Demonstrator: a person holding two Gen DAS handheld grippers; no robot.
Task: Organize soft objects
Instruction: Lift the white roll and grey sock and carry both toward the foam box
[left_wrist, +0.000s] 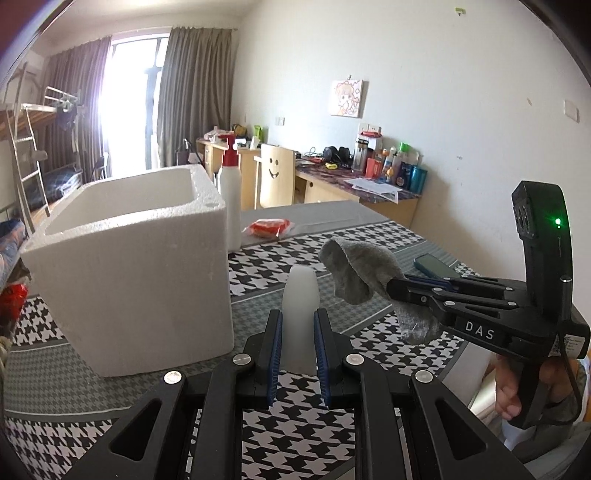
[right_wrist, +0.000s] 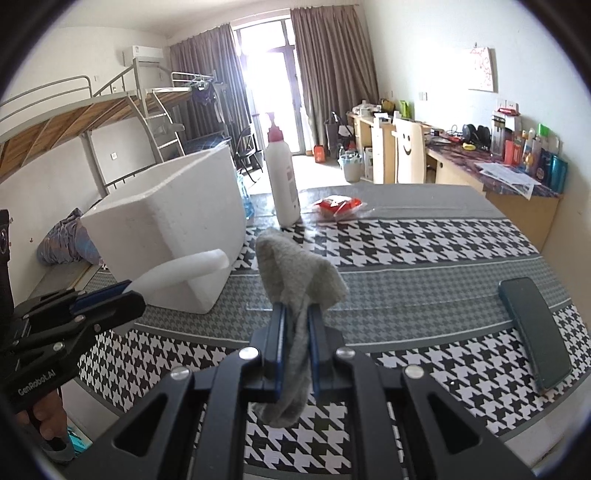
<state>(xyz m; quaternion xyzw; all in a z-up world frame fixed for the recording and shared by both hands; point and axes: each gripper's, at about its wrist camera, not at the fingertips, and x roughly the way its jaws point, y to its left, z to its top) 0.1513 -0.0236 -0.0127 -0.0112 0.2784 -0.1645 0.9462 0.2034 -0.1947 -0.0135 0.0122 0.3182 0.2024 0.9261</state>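
Covering most of both views: a table (left_wrist: 369, 236) under a black-and-white houndstooth cloth with grey bands. Standing on its left part, open side up: a big white styrofoam box (left_wrist: 129, 273), inside not visible from here. Rising just behind the box's far corner: a white pump bottle (left_wrist: 229, 195) with a red top, upright. Lying flat near the table's right edge, well apart from the box: a dark phone (right_wrist: 532, 328). Resting past the bottle on the grey band: a small red packet in clear wrap (left_wrist: 267, 227).

Pinched between the blue pads of the right gripper (right_wrist: 295, 321), up off the cloth: a limp grey sock (right_wrist: 295, 273), one end flopping forward over the fingertips, the other drooping below them. Closed tight on the fabric, those jaws. Wrapped around that gripper's handle, seen from the left wrist: a person's hand (left_wrist: 517, 391).

Clamped in the left gripper (left_wrist: 298, 332), jaws nearly together on it: a white foam piece (left_wrist: 300, 295), sticking out forward beyond the pads, clear of the cloth, its tip close to the near side of the box in the right wrist view; touching or not, hard to tell.
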